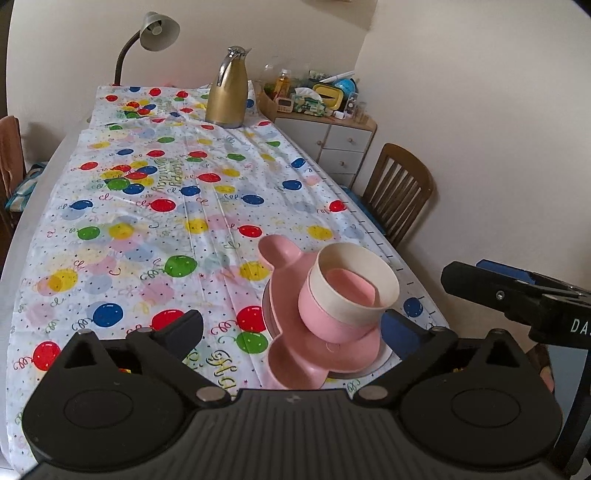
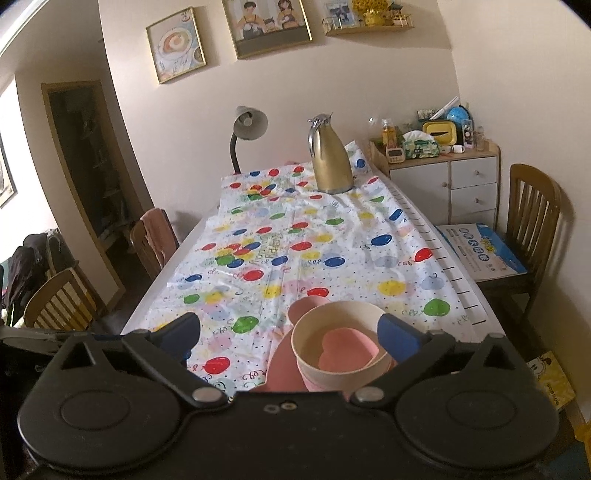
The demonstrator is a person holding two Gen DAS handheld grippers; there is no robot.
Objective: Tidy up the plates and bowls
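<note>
One "Happy Birthday" tablecloth (image 1: 155, 206)

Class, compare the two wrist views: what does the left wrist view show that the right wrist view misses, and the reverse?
Only the left view: the whole pink eared plate under the stack, and the other tool's black arm at the right edge. Only the right view: framed pictures, a wall shelf, a dark doorway. Both share: the cream bowl nested in a pink bowl, the gold jug, the lamp, the balloon tablecloth.
</note>
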